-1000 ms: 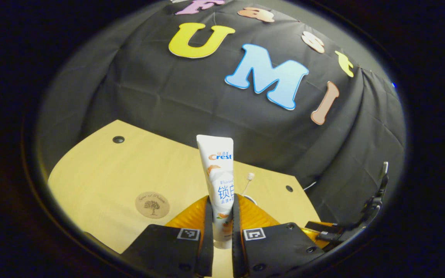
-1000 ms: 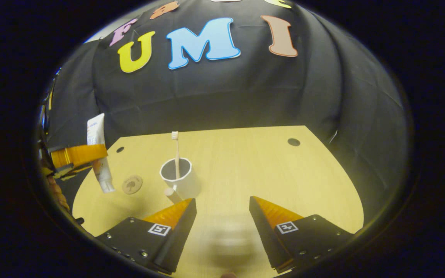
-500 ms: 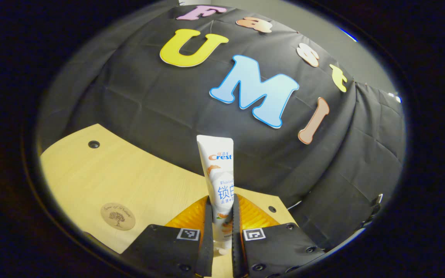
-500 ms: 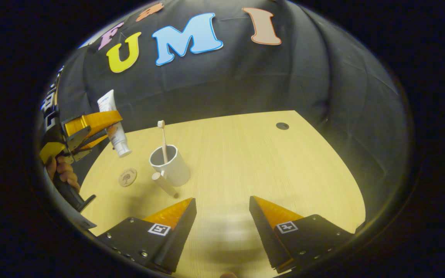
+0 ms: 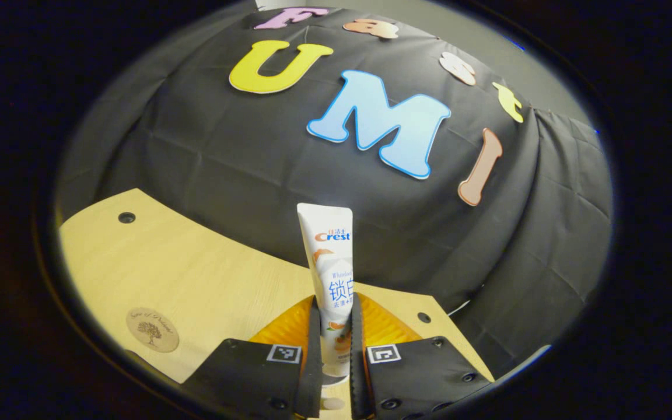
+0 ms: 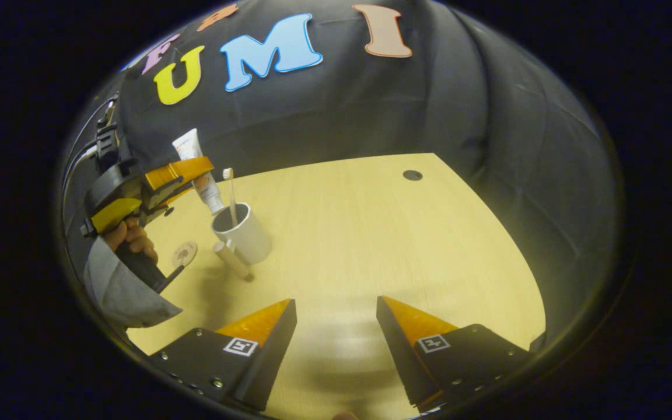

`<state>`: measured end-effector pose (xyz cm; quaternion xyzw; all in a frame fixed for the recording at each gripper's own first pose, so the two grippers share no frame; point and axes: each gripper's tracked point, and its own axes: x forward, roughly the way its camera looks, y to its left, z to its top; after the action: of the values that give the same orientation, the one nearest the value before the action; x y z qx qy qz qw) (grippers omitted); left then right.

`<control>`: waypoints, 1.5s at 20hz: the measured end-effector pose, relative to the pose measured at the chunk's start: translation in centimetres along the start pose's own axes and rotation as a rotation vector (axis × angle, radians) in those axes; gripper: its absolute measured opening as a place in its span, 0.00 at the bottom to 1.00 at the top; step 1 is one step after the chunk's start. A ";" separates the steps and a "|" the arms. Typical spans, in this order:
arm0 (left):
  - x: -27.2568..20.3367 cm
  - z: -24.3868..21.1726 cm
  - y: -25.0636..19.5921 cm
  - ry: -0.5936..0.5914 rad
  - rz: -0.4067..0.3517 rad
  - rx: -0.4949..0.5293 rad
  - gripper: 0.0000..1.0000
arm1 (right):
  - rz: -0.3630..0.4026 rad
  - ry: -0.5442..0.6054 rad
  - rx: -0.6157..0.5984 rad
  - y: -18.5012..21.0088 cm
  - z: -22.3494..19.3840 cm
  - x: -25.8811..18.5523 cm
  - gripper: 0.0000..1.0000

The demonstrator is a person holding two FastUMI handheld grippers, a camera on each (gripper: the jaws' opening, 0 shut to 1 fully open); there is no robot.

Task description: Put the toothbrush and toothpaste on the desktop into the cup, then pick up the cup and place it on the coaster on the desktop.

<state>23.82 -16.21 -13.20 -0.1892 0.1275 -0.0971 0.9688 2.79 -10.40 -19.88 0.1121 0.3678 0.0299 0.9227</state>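
The left hand-held gripper point(image 5: 333, 315) clamps the toothpaste point(image 5: 329, 262) upright over the cup point(image 6: 242, 233). The toothbrush point(image 6: 230, 192) stands in the cup. The right hand-held gripper point(image 6: 336, 318) is apart above the desk point(image 6: 371, 233).

toothpaste point(image 5: 330, 256): white, blue and orange print
cup point(image 6: 242, 233): white
coaster point(image 5: 152, 329): tan, dark tree motif
worktop point(image 6: 371, 233): pale wood grain

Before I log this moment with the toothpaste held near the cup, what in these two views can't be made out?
- Toothpaste tube, left gripper view: its cap end is hidden between the left gripper fingers.
- Cup, right gripper view: the inside bottom and the toothbrush handle's lower end are hidden by the wall.
- Whether the tube's cap is over the cup's mouth or beside it: too small to tell.
- Coaster, right gripper view: print too small.
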 end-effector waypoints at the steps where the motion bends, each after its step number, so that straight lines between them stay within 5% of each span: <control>1: 0.3 -0.4 0.1 0.003 0.004 0.008 0.27 | -0.004 0.005 0.003 -0.2 -0.3 0.1 0.84; 14: 2.3 -4.8 1.0 0.047 0.014 0.161 0.30 | -0.002 0.027 -0.013 0.0 -0.6 0.4 0.84; 19: 1.8 -4.5 0.2 0.045 -0.030 0.155 0.45 | -0.004 0.030 0.005 0.2 -0.7 0.3 0.84; 22: 1.3 -4.4 0.1 0.052 -0.051 0.137 0.73 | 0.004 0.032 0.003 0.9 -0.7 0.4 0.83; 25: 0.7 -3.6 0.2 0.043 -0.052 0.126 0.89 | 0.014 0.030 -0.008 2.2 -0.4 0.4 0.83; 30: -1.4 -1.5 0.5 0.020 -0.065 0.134 0.89 | 0.034 0.027 -0.017 4.3 -0.5 0.4 0.84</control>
<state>22.12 -15.93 -14.50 -0.1269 0.1242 -0.1385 0.9743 2.82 -6.06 -19.50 0.1099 0.3777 0.0503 0.9180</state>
